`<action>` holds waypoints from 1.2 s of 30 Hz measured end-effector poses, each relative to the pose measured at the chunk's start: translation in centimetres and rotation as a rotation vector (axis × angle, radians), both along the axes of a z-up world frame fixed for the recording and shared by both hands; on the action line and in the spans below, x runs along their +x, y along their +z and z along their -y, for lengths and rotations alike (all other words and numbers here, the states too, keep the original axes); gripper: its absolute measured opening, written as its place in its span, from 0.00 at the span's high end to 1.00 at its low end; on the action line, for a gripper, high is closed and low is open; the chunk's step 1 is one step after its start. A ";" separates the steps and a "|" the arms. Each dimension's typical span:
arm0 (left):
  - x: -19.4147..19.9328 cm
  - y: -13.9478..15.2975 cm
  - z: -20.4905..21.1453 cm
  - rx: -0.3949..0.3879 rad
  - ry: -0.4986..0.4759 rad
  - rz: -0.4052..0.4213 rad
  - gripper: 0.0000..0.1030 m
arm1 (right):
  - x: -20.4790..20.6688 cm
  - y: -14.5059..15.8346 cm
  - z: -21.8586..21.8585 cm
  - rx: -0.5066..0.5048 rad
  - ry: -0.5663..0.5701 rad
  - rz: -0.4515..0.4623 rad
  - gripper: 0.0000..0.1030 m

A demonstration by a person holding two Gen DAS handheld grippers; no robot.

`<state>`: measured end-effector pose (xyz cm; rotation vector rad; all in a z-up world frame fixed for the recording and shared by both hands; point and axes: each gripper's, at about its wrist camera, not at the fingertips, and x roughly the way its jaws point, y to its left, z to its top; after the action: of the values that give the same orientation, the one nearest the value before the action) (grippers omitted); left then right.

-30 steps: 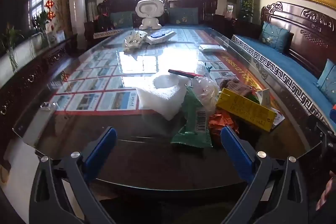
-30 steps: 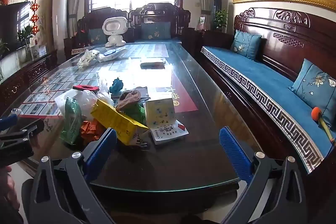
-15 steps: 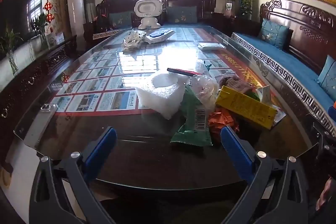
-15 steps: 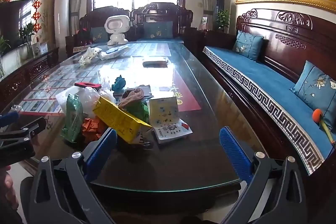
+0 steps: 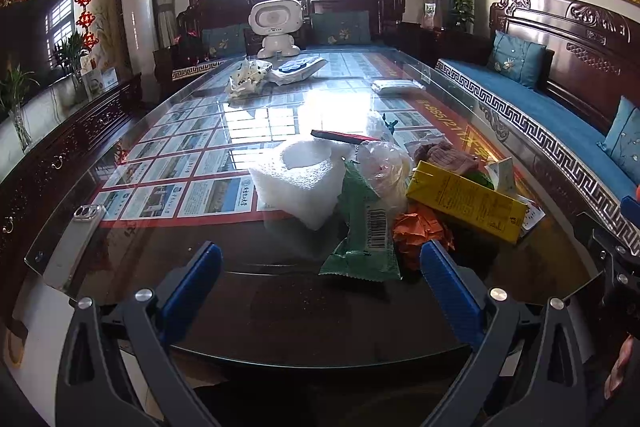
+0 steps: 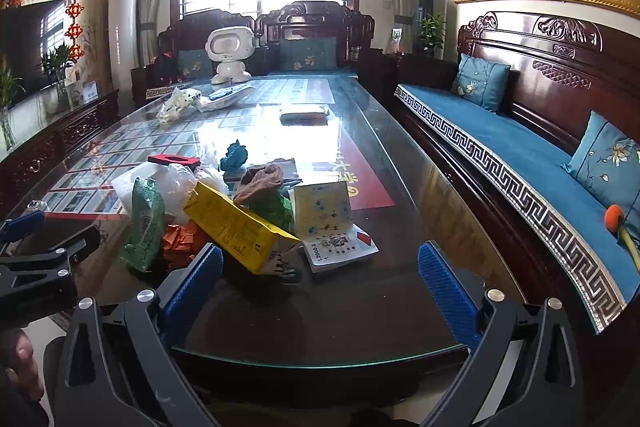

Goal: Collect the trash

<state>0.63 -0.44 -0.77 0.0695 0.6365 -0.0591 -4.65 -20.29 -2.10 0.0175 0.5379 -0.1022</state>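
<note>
A heap of trash lies on the near end of a glass-topped table: white foam wrap, a green snack wrapper, crumpled orange paper, a yellow carton and clear plastic. In the right wrist view the yellow carton lies beside a printed leaflet and a brown cloth. My left gripper is open and empty in front of the green wrapper. My right gripper is open and empty, near the carton and leaflet.
A white toy robot, a white bag and packets sit at the table's far end. A phone lies at the near left corner. A blue-cushioned wooden bench runs along the right. A dark sideboard stands on the left.
Both grippers have edged slightly closer to the trash heap and a little higher. Nothing on the table has moved and both stay open.
</note>
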 end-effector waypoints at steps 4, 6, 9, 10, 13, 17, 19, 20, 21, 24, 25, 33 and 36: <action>0.2 -0.1 0.1 -0.003 -0.001 -0.002 0.04 | 0.0 0.0 -0.1 -0.007 -0.006 -0.001 0.08; 0.3 -0.1 0.0 -0.007 -0.001 -0.005 0.04 | 0.1 -0.1 -0.1 -0.008 -0.006 -0.004 0.08; 0.4 -0.3 -0.1 -0.019 -0.002 -0.012 0.04 | 0.2 -0.1 -0.1 -0.014 -0.003 -0.007 0.08; 0.5 -0.4 -0.1 -0.021 -0.001 -0.015 0.04 | 0.2 -0.1 -0.1 -0.016 -0.001 -0.007 0.08; 0.7 -0.6 -0.4 -0.025 0.009 -0.024 0.04 | 0.1 -0.1 0.1 -0.025 -0.005 -0.005 0.08; 1.1 -0.8 -1.0 -0.036 0.031 -0.034 0.04 | 0.0 -0.1 0.5 -0.025 -0.003 0.001 0.08; 1.2 -0.8 -1.1 -0.040 0.034 -0.034 0.04 | -0.1 -0.2 0.7 -0.020 -0.002 0.003 0.08; 1.3 -0.8 -1.1 -0.041 0.033 -0.034 0.04 | 0.0 -0.1 0.7 -0.019 0.000 0.004 0.08; 1.3 -0.7 -1.0 -0.041 0.030 -0.034 0.04 | 0.0 -0.1 0.8 -0.018 0.001 0.006 0.08; 1.3 -0.7 -0.8 -0.049 0.010 -0.037 0.04 | 0.0 0.0 0.8 -0.013 0.007 0.013 0.08; 1.3 -0.7 -0.6 -0.053 0.002 -0.039 0.04 | 0.0 0.0 0.8 -0.011 0.008 0.013 0.08; 1.3 -0.5 0.1 -0.053 -0.008 -0.028 0.04 | 0.2 -0.1 0.9 -0.003 0.038 0.010 0.08; 1.5 -0.6 0.3 -0.048 -0.011 -0.034 0.04 | 0.3 -0.2 0.9 -0.007 0.037 0.007 0.08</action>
<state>2.09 -0.74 -1.32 0.0260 0.6683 -0.0860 -4.37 -21.19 -2.33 0.0011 0.5303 -0.0677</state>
